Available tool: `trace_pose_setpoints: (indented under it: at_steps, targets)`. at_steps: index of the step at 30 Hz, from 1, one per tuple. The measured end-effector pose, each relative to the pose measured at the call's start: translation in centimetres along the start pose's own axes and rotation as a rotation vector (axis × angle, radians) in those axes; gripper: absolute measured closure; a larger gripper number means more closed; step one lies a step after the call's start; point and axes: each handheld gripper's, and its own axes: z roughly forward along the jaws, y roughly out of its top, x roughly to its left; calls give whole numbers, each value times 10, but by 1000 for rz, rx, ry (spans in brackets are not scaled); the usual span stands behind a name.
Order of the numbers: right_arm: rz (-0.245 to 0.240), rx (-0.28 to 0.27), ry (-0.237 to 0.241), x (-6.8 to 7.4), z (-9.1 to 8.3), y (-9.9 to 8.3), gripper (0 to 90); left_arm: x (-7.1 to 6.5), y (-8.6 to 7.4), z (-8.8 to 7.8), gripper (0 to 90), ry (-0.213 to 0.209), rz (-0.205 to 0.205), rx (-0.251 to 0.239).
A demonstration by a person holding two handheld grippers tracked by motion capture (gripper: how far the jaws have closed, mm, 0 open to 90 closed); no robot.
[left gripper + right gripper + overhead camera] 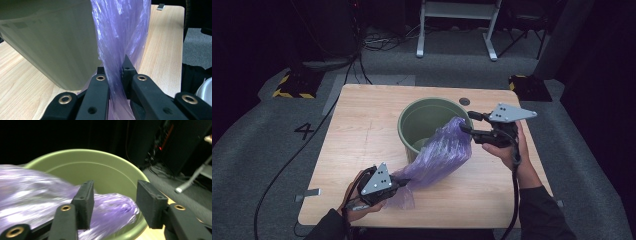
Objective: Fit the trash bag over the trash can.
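The left gripper point(398, 184) is clamped tight on one end of the purple bag point(439, 155). The bag stretches away from it to the green bin point(432, 117), and its far end lies over the rim. The right gripper point(472, 124) waits there with its jaws apart, the bag end just in front of them. If they close too far off, they may miss the thin plastic, and it could slide off the rim.

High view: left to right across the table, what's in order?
Left hand-held gripper clamped on the purple plastic bag's near end → the bag, stretching up and right over the green bucket's rim → right hand-held gripper, jaws open at the bag's far end.
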Motion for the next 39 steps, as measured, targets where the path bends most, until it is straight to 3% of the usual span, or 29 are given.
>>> trace_pose_setpoints:
  at_steps: [6,11,15,19,20,21,23,24,25,31,39]
  targets:
    - [-28,-38,42,11,-24,-8,461,-1,0,0,871,5,2,3]
    - [-33,-78,85,23,-42,-29,424,0,-1,0,871,0,-6,0]
    - [-45,-81,69,36,-47,-54,375,0,-1,1,871,-4,-6,0]
    - [-56,-74,66,43,-42,-63,387,0,0,2,870,-10,-3,-2]
    - [-80,-65,61,47,-37,-65,465,0,1,2,870,-14,-1,-1]
    - [-80,-65,61,47,-37,-65,465,0,1,2,869,-14,-1,-1]
    - [-110,-68,46,50,-33,-63,642,-1,1,2,869,-17,0,-8]
    - [-110,-68,46,50,-33,-63,642,-1,1,1,869,-18,9,-12]
    - [-122,-68,38,50,-30,-61,720,-2,2,0,869,-20,6,-17]
    - [-144,-80,38,51,-27,-52,841,-2,4,-4,859,-27,13,-33]
    - [-137,-58,20,45,-15,-32,882,0,8,-7,808,-25,1,-49]
